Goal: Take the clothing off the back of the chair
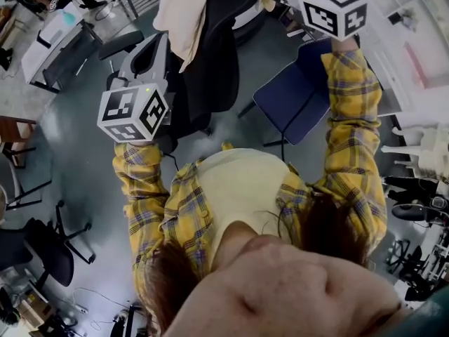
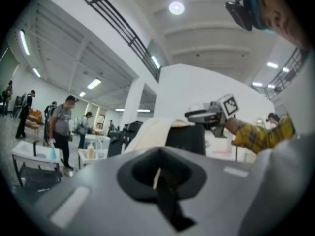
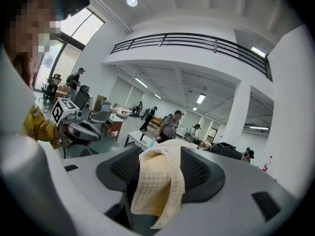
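Note:
A cream waffle-knit garment (image 1: 184, 12) and a black garment (image 1: 214, 62) hang together over the back of a black office chair (image 1: 121, 43) in front of me. My left gripper (image 2: 160, 176) is at the chair's left side, shut on a strip of the black garment (image 2: 170, 205); a sliver of cream shows beside it. My right gripper (image 3: 160, 181) reaches in from the upper right. Its jaws stand apart, and a fold of the cream garment (image 3: 157, 186) lies draped between the ribbed pads (image 3: 202, 173). In the left gripper view the right gripper (image 2: 209, 114) shows beyond the hanging clothes.
A blue chair (image 1: 295, 97) stands just right of the office chair. A white table (image 1: 52, 37) is at the upper left, another black chair (image 1: 49, 248) at the lower left, and white desks (image 1: 414, 62) at the right. Several people (image 2: 61, 127) stand far off.

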